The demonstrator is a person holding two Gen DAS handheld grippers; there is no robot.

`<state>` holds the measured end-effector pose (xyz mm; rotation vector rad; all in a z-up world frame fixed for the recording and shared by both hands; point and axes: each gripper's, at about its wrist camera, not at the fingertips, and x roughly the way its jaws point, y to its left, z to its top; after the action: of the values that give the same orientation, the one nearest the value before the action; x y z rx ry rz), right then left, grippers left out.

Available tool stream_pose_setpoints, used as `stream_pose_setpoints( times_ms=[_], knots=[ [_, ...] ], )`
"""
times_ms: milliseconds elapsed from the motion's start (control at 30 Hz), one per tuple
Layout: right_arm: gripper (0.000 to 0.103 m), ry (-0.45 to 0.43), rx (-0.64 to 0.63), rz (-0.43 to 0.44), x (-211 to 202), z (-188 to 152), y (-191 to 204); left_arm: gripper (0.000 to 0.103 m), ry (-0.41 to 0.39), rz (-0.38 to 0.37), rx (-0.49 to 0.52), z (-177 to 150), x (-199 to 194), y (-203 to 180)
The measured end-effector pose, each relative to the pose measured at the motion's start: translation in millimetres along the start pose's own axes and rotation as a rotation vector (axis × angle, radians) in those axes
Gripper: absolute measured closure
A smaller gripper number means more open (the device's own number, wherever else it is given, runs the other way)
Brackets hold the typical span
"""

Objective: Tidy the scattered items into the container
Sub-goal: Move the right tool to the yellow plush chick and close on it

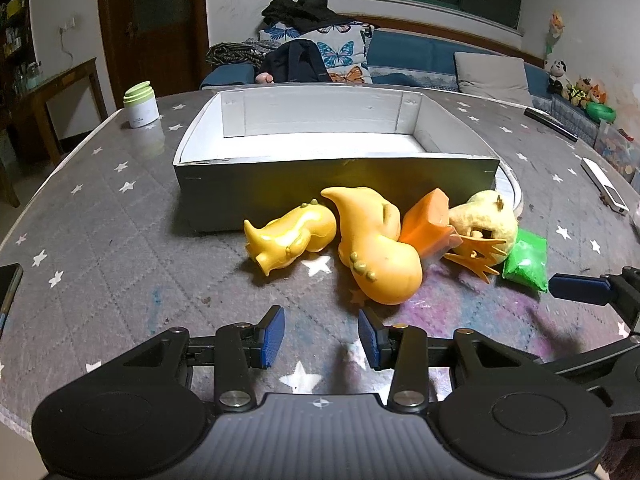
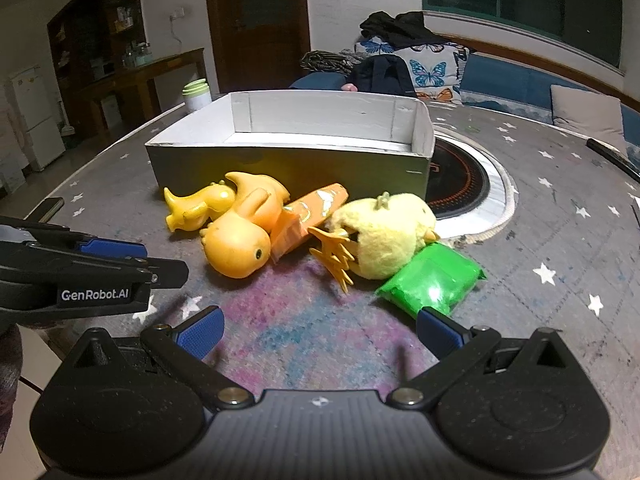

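Note:
A white open box [image 1: 336,168] [image 2: 288,164] stands mid-table with nothing visible inside. In front of it lie a small yellow dinosaur toy [image 1: 292,238] [image 2: 200,206], a big orange rubber duck [image 1: 376,248] [image 2: 244,236], an orange packet [image 1: 428,220] [image 2: 308,212], a plush yellow chick [image 1: 486,222] [image 2: 388,232] and a green packet [image 1: 526,260] [image 2: 432,280]. My left gripper [image 1: 322,338] is open just short of the duck. My right gripper [image 2: 320,332] is open wide, its right finger [image 2: 438,330] close to the green packet.
A green-lidded jar [image 1: 140,106] stands at the table's far left. A phone [image 1: 8,288] lies at the left edge. A remote [image 1: 604,190] and a dark stick [image 1: 550,124] lie at the right. A round hob [image 2: 460,184] sits beside the box. A sofa is behind.

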<state>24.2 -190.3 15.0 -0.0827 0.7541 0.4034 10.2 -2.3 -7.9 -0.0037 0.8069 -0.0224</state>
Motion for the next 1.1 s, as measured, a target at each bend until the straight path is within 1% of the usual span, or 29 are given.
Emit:
stream_pose_setpoints(
  times_ms=[400,567,700,800,900,967,1100],
  knots=[
    [0.000,-0.052,-0.042,0.065,-3.2,13.5,12.6,0.060,-0.020,-0.013,-0.026,13.0,-6.1,18.9],
    [0.000,-0.082,-0.068,0.094,-5.0,22.9,18.4,0.060,-0.035,-0.043,-0.043,22.1,-12.1,28.0],
    [0.001,-0.092,-0.064,0.116,-2.0,28.8,20.8,0.060,-0.036,-0.085,-0.056,31.0,-12.0,31.2],
    [0.004,-0.084,-0.064,0.122,1.9,30.7,21.5,0.060,-0.028,-0.108,-0.052,36.9,-8.0,29.5],
    [0.005,-0.080,-0.068,0.126,4.9,33.3,21.9,0.060,-0.022,-0.127,-0.030,41.9,-4.0,23.7],
    [0.010,-0.080,-0.078,0.133,6.5,35.0,23.2,0.060,-0.020,-0.146,-0.015,45.9,-1.4,19.8],
    [0.014,-0.087,-0.080,0.135,7.1,36.6,23.6,0.060,-0.012,-0.182,0.012,52.8,3.3,14.0]
  ],
)
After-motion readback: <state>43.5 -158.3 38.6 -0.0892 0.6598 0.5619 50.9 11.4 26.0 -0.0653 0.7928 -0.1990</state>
